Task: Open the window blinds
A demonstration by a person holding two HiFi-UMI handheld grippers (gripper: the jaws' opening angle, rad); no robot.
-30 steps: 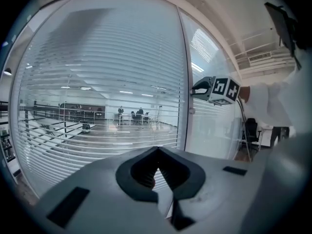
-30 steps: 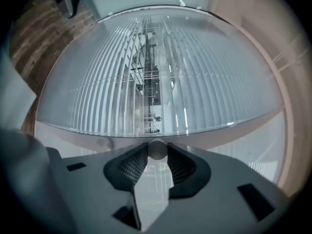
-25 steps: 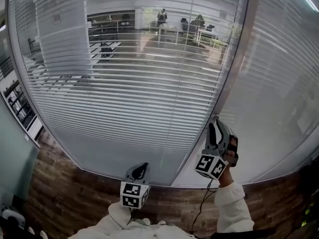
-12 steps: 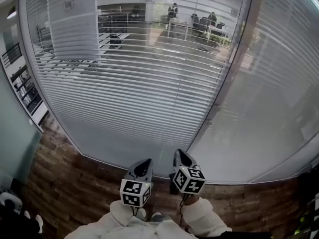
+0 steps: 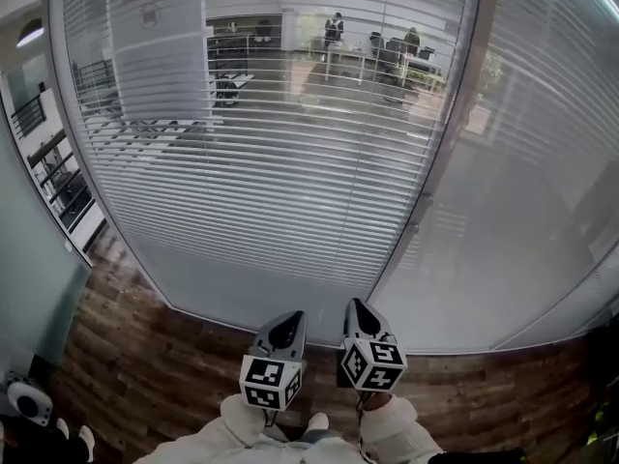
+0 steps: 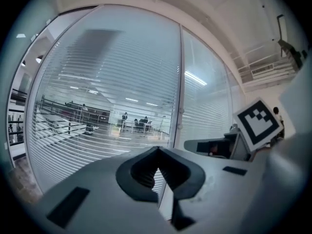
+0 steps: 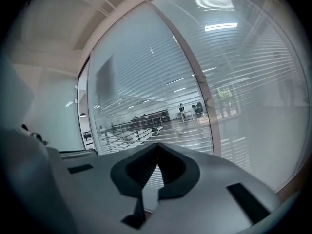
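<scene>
Dimly, office desks (image 5: 372, 58) behind blinds (image 5: 271, 191)

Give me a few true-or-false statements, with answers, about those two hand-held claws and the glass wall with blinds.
1. The left gripper and the right gripper sit side by side, low down, short of the blinds. True.
2. The right gripper grips a blind cord. False: its jaws are together on nothing.
3. An office with desks shows through the slats of the blinds. True.
4. The floor is grey carpet. False: it is wood planking.
5. The left gripper's jaws gape wide. False: they are shut and empty.
</scene>
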